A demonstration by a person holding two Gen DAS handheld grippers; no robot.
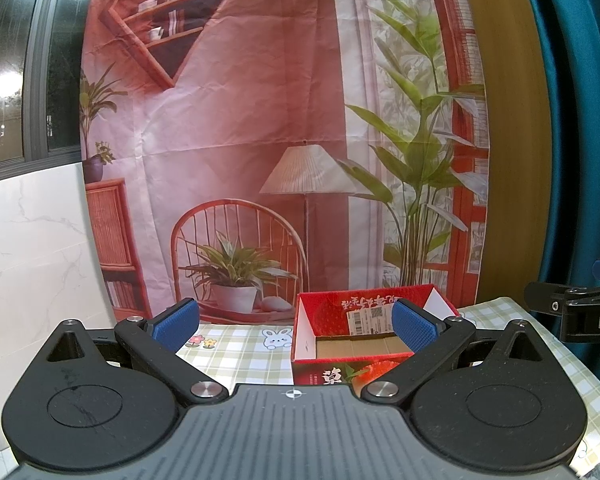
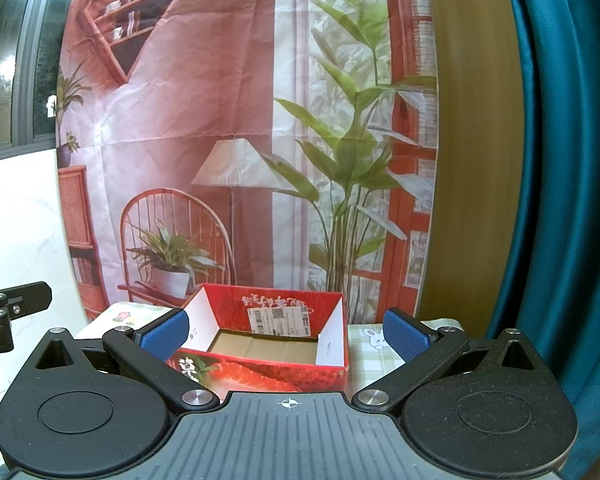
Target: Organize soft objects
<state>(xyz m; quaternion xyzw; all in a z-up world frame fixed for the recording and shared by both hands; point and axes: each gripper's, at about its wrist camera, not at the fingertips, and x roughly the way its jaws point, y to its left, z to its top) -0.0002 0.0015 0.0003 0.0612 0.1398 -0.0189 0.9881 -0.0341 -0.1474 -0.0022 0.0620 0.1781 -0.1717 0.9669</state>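
The left gripper (image 1: 296, 326) and the right gripper (image 2: 286, 332) were wide open and empty. The red box (image 2: 268, 372) looked light and stiff. No soft things showed.

Glossy red cardboard box (image 1: 374, 338); creased cloth backdrop (image 1: 260, 120).

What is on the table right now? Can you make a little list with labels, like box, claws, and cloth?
box: red strawberry box, open at the top, standing on the table
inside the box: only its bare cardboard floor shows; no soft things seen
label: white shipping sticker on the inner back wall
cloth: green checked tablecloth with bunny and flower pictures
left claw: open, holding nothing
right claw: open, holding nothing
behind: printed backdrop of a room; teal curtain at the right
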